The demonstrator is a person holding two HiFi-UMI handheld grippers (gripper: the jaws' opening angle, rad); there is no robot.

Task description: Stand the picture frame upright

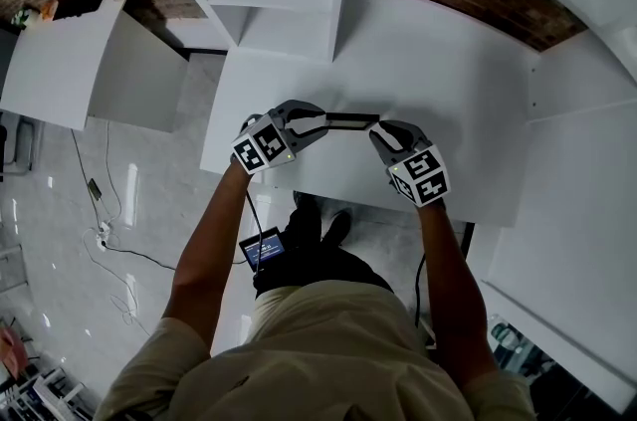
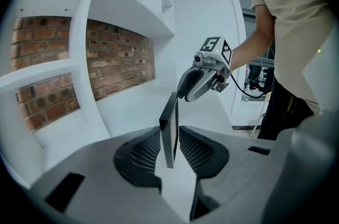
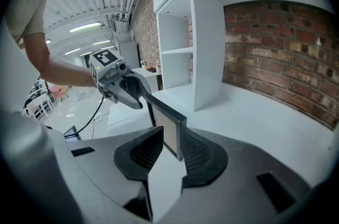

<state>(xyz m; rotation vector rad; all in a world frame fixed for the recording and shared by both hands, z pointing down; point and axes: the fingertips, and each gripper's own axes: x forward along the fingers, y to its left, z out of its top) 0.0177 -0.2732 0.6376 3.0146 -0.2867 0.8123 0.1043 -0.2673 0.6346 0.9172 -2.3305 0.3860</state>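
The picture frame [image 1: 350, 121] stands on edge and spans the gap between your two tools, with one end in each set of jaws. Your left gripper [image 1: 318, 122] is clamped on its end, and both pads sit against the frame's sides. The right gripper [image 1: 381, 130] looks loose. The frame's other end is between its pads, but the pale face seems just clear of one pad, so it guards more than it grips. No view settles whether the lower edge rests on the white table [image 1: 438, 81] beneath the jaws. Judging from this, you are at the letting-go. Make sure the frame bears on the table and balances by itself before you widen the left jaws. Open them slowly and watch for any lean. Then draw each tool straight back along the frame's length, taking care not to brush its ends on the way out
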